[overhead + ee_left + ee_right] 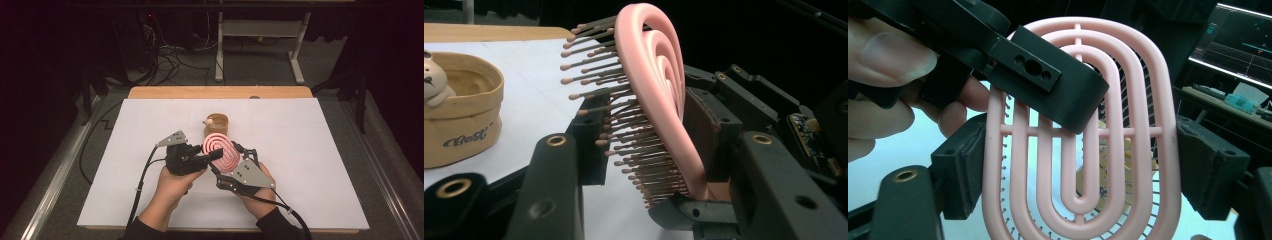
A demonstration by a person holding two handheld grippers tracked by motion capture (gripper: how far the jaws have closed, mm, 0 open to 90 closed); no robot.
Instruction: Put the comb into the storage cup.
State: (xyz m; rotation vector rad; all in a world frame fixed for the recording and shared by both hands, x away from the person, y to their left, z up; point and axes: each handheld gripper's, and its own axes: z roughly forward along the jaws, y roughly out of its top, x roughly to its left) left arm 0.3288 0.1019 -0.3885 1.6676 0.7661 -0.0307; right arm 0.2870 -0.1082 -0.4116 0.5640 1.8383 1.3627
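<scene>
Jaws of the right gripper [231, 156] clamped the pink vented hairbrush [220, 151] by its side rims. Jaws of the left gripper [212, 156] straddled bristles and back, seemingly not yet pressing. It looked light, stiff, slick; the rims suit gripping.

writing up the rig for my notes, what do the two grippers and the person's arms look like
Both the left gripper and the right gripper are black, angular linkages with brass-ringed screw holes. Each carries a grey three-cornered plate with small dark dots, and a black cable trails back over the table. The person wears dark sleeves.
</scene>
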